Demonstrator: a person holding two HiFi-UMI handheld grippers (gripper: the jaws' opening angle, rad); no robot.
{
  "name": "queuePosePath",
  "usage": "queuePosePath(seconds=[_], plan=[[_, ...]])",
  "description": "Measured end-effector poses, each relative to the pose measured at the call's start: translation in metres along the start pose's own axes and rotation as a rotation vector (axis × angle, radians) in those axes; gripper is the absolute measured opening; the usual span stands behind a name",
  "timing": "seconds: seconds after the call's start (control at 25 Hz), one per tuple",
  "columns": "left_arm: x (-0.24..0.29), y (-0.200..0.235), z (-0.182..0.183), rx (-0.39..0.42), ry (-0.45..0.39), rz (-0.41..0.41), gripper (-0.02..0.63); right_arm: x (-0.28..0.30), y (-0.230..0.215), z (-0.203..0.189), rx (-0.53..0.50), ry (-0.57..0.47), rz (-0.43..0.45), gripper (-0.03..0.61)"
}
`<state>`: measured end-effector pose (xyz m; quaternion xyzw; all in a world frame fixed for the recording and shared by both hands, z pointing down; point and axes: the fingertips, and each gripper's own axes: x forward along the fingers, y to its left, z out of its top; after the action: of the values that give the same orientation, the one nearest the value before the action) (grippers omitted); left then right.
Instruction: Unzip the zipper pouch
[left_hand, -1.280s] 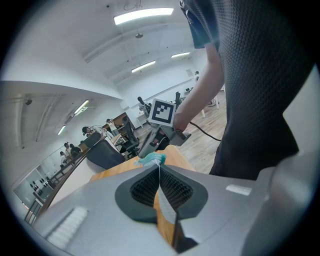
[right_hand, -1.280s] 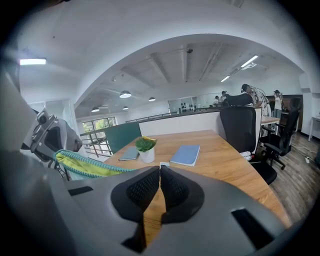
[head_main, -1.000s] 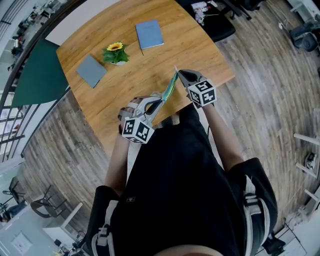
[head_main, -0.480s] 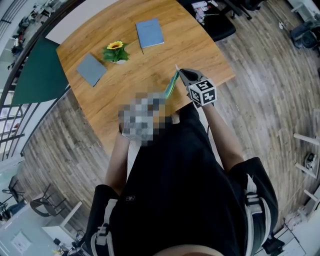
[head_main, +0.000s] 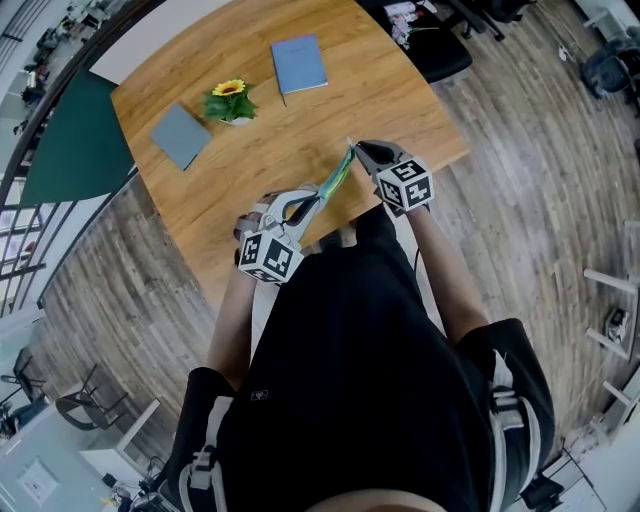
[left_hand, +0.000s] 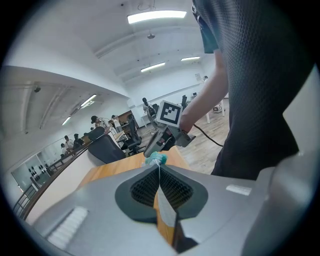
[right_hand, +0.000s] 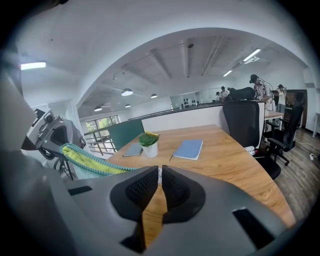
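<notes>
Now, left tongs (left_hand: 159, 171) clamped on zipper pouch (head_main: 338, 178) end, right tongs (head_main: 358, 150) opening, zipper pull (right_hand: 159, 173) between

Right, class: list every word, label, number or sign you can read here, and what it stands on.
No readable text anywhere.
Left marker cube and right marker cube: black-and-white square patterns only, no words.
Blue notebook and grey notebook: no print visible on the covers.

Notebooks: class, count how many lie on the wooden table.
2. The blue notebook lies on the far side, right of the potted sunflower; the grey notebook lies left of it. The person's body hides the table's near edge, so another could be there.
</notes>
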<state>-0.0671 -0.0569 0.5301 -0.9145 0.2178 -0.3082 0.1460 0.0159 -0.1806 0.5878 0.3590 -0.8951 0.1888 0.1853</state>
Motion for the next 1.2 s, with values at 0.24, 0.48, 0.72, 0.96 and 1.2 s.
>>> queuePosePath(seconds=[0.24, 0.48, 0.72, 0.96, 1.2], plan=[[-0.001, 0.004, -0.005, -0.047, 0.002, 0.025, 0.008, -0.003, -0.001, -0.003, 0.012, -0.015, 0.004, 0.043], [-0.007, 0.019, -0.011, -0.097, 0.003, 0.070, 0.008, -0.010, 0.004, -0.002, -0.004, -0.025, 0.022, 0.002], [-0.010, 0.033, -0.020, -0.143, -0.005, 0.112, 0.008, -0.011, 0.010, -0.006, -0.027, -0.021, 0.039, 0.002], [-0.012, 0.044, -0.027, -0.205, -0.016, 0.133, 0.008, -0.011, 0.020, -0.007, -0.071, -0.008, 0.057, 0.002], [-0.009, 0.048, -0.038, -0.271, -0.006, 0.139, 0.008, -0.011, 0.027, -0.012, -0.086, 0.005, 0.071, 0.002]])
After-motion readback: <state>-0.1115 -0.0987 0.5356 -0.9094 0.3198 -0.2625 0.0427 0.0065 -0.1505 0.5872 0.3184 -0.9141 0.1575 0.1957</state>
